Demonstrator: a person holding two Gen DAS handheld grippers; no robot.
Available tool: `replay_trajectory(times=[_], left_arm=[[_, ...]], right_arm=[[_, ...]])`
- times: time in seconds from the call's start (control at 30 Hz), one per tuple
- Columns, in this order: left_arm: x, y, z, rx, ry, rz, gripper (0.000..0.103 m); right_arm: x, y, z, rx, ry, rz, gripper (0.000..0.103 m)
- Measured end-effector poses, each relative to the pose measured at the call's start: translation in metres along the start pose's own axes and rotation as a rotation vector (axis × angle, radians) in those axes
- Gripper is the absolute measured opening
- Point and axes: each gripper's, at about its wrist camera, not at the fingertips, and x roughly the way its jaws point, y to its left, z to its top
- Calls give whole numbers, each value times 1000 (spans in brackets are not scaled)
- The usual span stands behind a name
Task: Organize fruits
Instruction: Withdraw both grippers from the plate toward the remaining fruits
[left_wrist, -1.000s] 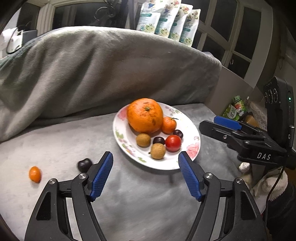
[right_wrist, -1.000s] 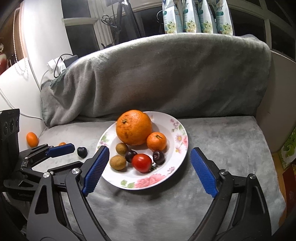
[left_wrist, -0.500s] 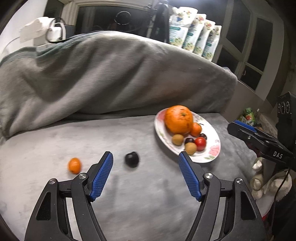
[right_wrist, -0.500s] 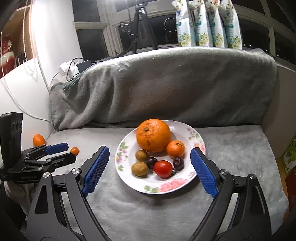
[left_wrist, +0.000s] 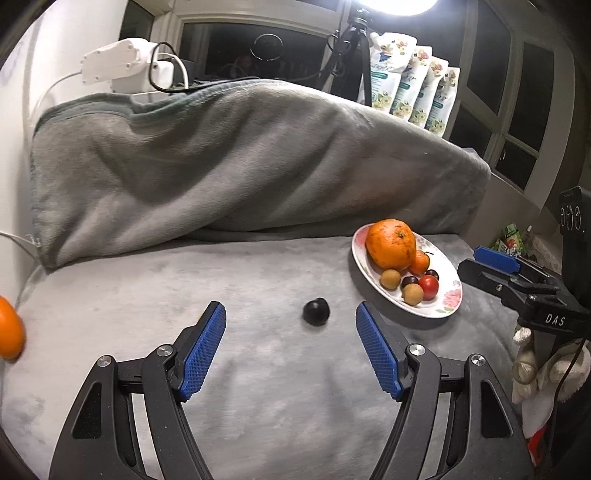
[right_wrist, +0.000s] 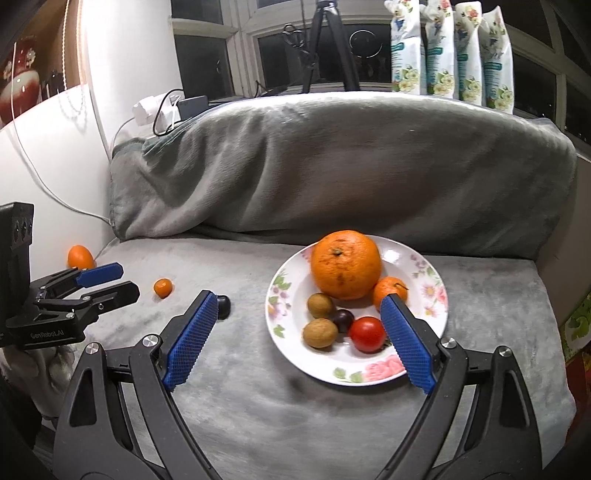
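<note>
A floral plate (right_wrist: 428, 258) (left_wrist: 452, 295) on the grey blanket holds a big orange (right_wrist: 345, 264) (left_wrist: 389, 243), a small mandarin (right_wrist: 388, 288), two brown longans, dark cherries and a red tomato (right_wrist: 366, 334). A loose dark cherry (left_wrist: 316, 311) (right_wrist: 223, 304) lies on the blanket just ahead of my open left gripper (left_wrist: 290, 328). A small kumquat (right_wrist: 163, 287) and a mandarin (right_wrist: 79, 257) (left_wrist: 9, 328) lie further left. My right gripper (right_wrist: 297, 314) hovers open over the plate's near side, nothing between its fingers.
A blanket-covered backrest (right_wrist: 332, 166) rises behind the seat. Several flowered pouches (right_wrist: 450, 48) stand on the window ledge, beside a tripod. A white power strip with cables (left_wrist: 122, 70) sits at the back left. A gloved hand (left_wrist: 543, 369) holds the right gripper.
The left gripper has swung left, away from the plate, so the loose dark cherry now lies ahead between its fingers. The right gripper has drawn back and shifted left; the plate sits further right in its view.
</note>
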Motion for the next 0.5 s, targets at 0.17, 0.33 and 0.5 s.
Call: replay_trajectory(times=[0.17,0.33,0.5], left_arm=[[-2,9,1,3,-10,-4,73],[-1,21,0,-13,-8,-2,73],[3,35,-3,-34,4,7,73]], right_arm=[[7,16,1,-14,7,27,92],[18,31,-1,-21,28,64,92],[28,45,-4,-34,48,88,92]])
